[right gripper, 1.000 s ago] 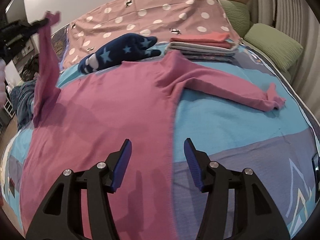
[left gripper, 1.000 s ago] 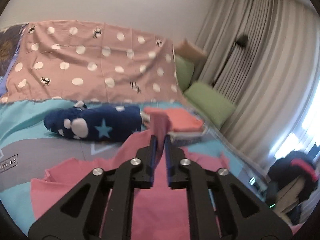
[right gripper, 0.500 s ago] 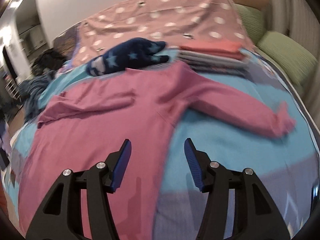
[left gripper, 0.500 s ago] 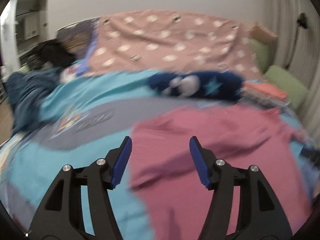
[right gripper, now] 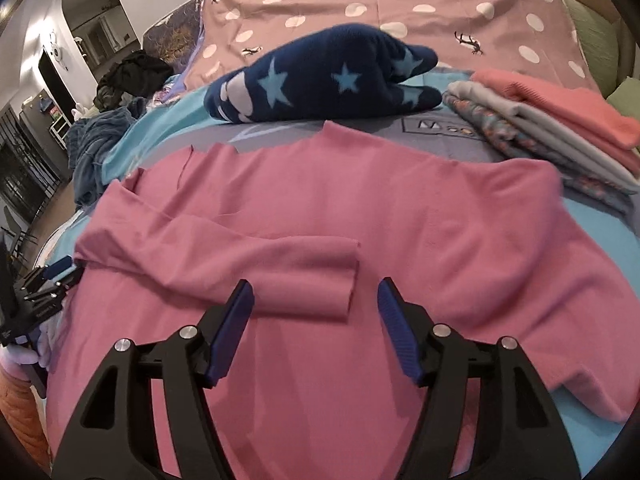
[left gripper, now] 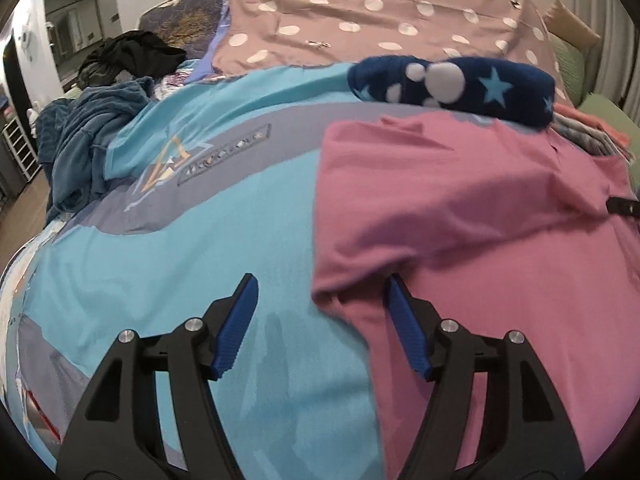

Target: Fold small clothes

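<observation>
Pink sweater lies flat on the bedspread, one sleeve folded across; your left gripper, jaws just opening, and right gripper, just narrowing, hold nothing.

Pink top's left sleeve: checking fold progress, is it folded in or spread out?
Folded in: the left sleeve lies across the pink top, cuff mid-chest.

Pink top hem cut off below; folded stack clipped right.
</observation>
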`<state>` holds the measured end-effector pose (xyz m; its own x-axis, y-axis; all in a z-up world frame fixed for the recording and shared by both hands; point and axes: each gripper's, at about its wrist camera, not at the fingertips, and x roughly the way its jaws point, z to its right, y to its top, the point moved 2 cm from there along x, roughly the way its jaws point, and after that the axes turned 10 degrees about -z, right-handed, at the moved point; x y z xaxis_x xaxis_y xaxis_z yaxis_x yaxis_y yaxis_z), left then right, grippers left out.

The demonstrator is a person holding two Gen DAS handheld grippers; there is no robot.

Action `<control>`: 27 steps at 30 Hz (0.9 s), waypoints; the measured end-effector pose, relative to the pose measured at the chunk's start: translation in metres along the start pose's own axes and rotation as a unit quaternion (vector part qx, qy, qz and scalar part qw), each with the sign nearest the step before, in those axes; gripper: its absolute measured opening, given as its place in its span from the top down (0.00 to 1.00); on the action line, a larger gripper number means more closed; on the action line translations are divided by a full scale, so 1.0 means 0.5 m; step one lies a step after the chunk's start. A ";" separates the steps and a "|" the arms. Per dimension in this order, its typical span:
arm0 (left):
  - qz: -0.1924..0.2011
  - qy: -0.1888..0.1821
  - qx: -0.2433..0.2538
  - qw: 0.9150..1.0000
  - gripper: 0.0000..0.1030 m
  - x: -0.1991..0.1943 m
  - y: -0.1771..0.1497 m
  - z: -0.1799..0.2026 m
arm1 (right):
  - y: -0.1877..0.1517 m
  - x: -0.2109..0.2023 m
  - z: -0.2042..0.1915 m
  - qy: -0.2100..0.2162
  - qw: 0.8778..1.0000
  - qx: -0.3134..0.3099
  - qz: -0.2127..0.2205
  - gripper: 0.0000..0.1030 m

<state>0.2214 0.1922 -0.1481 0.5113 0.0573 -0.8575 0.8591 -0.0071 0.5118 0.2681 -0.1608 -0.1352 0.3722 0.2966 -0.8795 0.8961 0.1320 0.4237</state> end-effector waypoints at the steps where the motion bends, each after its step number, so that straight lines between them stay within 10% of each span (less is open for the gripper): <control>1: -0.001 0.005 0.000 1.000 0.31 0.003 0.001 0.001 | 0.003 -0.005 -0.004 -0.004 1.000 -0.003 0.001 0.83; 2: -0.002 0.012 0.000 1.000 0.28 0.009 0.003 0.001 | 0.008 -0.019 -0.007 0.004 1.000 -0.001 0.006 0.95; 8: 0.009 0.061 0.017 0.998 0.24 0.007 -0.001 0.021 | 0.049 -0.197 0.016 0.091 0.988 0.068 0.103 0.95; 15: 0.015 0.092 0.033 0.995 0.24 0.000 -0.002 0.036 | 0.070 -0.077 0.132 0.037 0.987 0.158 0.007 0.83; 20: 0.012 0.080 0.019 0.997 0.24 0.003 -0.001 0.026 | 0.020 -0.084 0.105 0.039 0.994 0.099 0.028 0.61; 27: 0.029 0.125 0.029 0.991 0.41 -0.008 0.013 0.051 | -0.039 -0.079 0.024 0.014 1.000 -0.026 -0.006 0.61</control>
<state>0.2255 0.1664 -0.1424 0.5441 0.3001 -0.7835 0.8322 -0.0743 0.5494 0.2386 -0.1866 -0.1114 0.3530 0.3211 -0.8788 0.8866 0.1854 0.4238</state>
